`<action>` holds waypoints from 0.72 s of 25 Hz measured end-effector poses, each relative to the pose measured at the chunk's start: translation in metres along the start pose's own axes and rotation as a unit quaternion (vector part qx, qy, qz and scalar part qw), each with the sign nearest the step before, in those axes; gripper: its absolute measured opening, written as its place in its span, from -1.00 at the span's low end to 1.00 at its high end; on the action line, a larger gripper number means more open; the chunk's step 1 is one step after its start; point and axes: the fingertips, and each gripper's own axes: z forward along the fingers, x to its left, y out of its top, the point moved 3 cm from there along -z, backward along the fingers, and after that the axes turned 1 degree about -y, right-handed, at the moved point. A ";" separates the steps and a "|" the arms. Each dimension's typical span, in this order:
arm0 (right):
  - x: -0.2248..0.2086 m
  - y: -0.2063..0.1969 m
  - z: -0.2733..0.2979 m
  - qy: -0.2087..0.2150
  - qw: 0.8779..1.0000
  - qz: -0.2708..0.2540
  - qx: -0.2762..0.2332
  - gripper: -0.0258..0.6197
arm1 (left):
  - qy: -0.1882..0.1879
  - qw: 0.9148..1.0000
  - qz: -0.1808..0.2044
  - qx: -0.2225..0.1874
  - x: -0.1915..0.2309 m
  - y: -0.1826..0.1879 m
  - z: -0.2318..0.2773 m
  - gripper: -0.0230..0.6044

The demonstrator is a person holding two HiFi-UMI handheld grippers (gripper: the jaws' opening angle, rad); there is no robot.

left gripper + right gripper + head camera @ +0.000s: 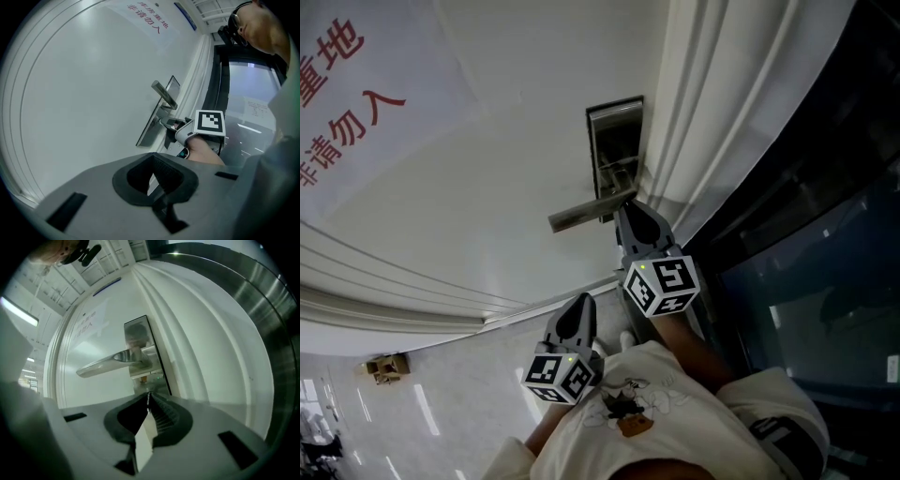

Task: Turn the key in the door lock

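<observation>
**A:** Head view first. What did you log?

**B:** A white door [469, 187] with a steel lock plate [615, 141] near its edge and a lever handle [579, 216] standing out from the plate. The tips of the right gripper [624, 208] were at the plate, just under the lever. The left gripper [581, 302] hung lower, well apart from the plate and touching nothing. A sign [342, 84] with red characters sat on the door at upper left.

**A:** And the left gripper view?

**B:** Its own jaws were together with nothing between them. Beyond them I saw the right gripper at the plate. A small metal piece, the key [161, 121], showed between that gripper's tips and the plate, below the lever.

**A:** And the right gripper view?

**B:** The jaws were closed at the tips, right up against the plate under the lever. The key was too small to make out from there, so I noted them as clamped on it from the other view. The door frame mouldings [197, 343] ran alongside, to the right of the plate.
</observation>
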 end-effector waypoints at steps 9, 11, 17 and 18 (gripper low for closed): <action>-0.008 -0.002 0.000 0.038 0.980 0.195 -0.021 -0.83 | 0.000 1.000 -0.008 0.002 0.003 0.000 0.004 -0.91; -0.008 -0.002 0.000 0.040 0.977 0.206 -0.024 -0.83 | 0.001 1.000 -0.009 0.003 0.004 -0.001 0.004 -0.91; -0.011 -0.004 0.000 0.056 0.959 0.278 -0.028 -0.82 | 0.003 1.000 -0.012 0.004 0.005 -0.002 0.004 -0.91; -0.011 -0.005 0.001 0.061 0.953 0.295 -0.028 -0.81 | 0.003 1.000 -0.013 0.004 0.005 -0.002 0.004 -0.91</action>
